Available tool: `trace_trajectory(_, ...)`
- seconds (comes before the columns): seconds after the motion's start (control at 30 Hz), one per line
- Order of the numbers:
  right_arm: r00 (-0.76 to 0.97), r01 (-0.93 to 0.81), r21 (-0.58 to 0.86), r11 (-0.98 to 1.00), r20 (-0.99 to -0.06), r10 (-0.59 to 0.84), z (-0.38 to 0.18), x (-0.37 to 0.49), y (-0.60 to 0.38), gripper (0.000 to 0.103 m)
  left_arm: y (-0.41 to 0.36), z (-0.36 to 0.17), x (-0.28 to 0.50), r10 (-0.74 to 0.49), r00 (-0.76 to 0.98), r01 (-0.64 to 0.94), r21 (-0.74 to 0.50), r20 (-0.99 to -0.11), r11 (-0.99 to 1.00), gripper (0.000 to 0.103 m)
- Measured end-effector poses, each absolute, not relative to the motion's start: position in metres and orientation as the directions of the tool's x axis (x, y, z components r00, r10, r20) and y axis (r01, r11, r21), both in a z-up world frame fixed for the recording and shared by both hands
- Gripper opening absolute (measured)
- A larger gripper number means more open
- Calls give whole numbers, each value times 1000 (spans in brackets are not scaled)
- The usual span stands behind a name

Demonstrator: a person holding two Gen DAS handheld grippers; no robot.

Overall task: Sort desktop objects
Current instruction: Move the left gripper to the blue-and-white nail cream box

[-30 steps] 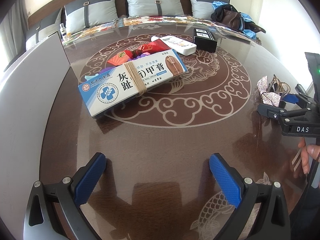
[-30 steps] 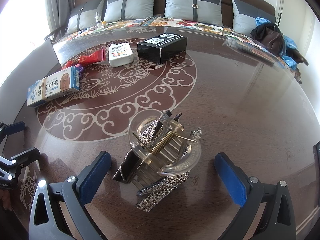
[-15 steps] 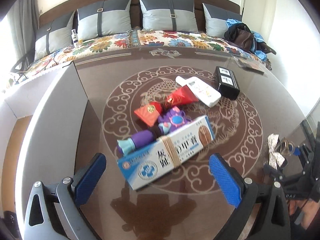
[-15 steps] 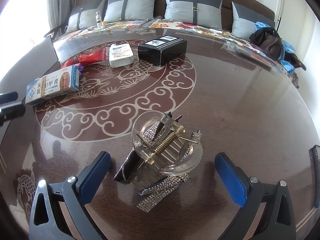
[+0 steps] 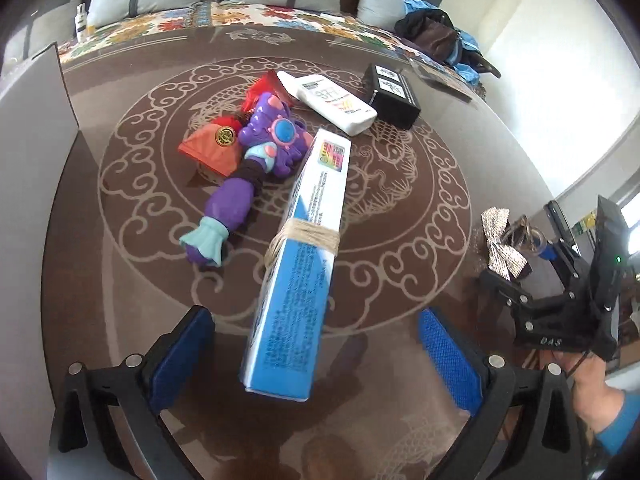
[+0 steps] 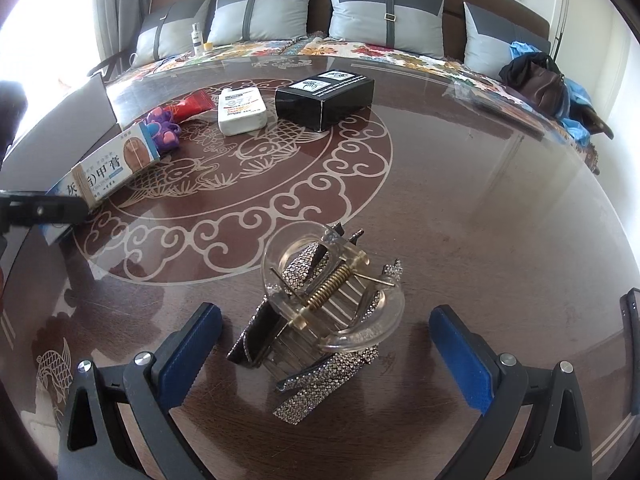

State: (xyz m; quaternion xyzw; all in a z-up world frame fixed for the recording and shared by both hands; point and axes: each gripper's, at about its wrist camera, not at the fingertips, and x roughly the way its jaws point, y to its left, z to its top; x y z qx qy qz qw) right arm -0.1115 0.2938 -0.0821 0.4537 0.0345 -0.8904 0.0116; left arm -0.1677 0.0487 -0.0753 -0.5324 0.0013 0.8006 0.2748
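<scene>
Ointment box (image 5: 298, 264) between spread fingers (image 5: 182, 354)

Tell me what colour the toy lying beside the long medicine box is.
Mostly purple toy, with a blue round centre, pink spots and a teal cuff; the left wrist view shows it best.

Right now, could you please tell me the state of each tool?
Left tool: open, straddling the blue box, not gripping.
Right tool: open, around the hair clip.

Glossy dark table (image 6: 500, 200) with pale scrollwork, grey-cushioned bench (image 6: 384, 4) behind, bright daylight.
</scene>
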Motion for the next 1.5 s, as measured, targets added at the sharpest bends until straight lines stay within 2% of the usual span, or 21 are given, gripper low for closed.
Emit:
trace_trajectory(0.17, -592, 52, -62, -997, -806, 20, -82, -111, 292, 103, 43, -69, -168, 386, -329, -398, -244, -862, -884, 103)
trace_trajectory(0.3, -593, 52, -65, -997, -805, 21, -82, -111, 292, 103, 45, -70, -189, 377, -340, -325, -268, -862, -907, 103)
trace_trajectory(0.5, -593, 52, -65, -997, -805, 21, -82, -111, 292, 103, 51, -60, -201, 254, -428, -256, -153, -868, -955, 103)
trace_trajectory(0.63, -592, 52, -62, -997, -806, 19, -82, -111, 292, 103, 35, -60, -204, 192, -427, -203, -114, -884, -973, 103)
trace_trajectory(0.9, -592, 52, -63, -997, -805, 20, -82, -111, 292, 103, -7, -66, -203, 166, -422, -33, -168, -891, -985, 103)
trace_trajectory(1.03, -592, 52, -62, -997, -806, 20, -82, -111, 292, 103, -4, -62, -196, 212, -441, -74, -200, -872, -977, 103)
trace_trajectory(1.17, -592, 52, -63, -997, -806, 20, -82, -111, 292, 103, 12, -52, -188, 330, -445, -235, -247, -833, -940, 103)
trace_trajectory(1.27, -592, 52, -64, -997, -805, 20, -82, -111, 292, 103, 33, -51, -185, 312, -433, -338, -168, -846, -926, 103)
trace_trajectory(1.4, -592, 52, -64, -997, -805, 20, -82, -111, 292, 103, 53, -57, -189, 276, -432, -395, -95, -859, -914, 103)
trace_trajectory(1.5, -592, 52, -63, -997, -806, 20, -82, -111, 292, 103, 61, -63, -192, 291, -406, -410, -111, -867, -905, 103)
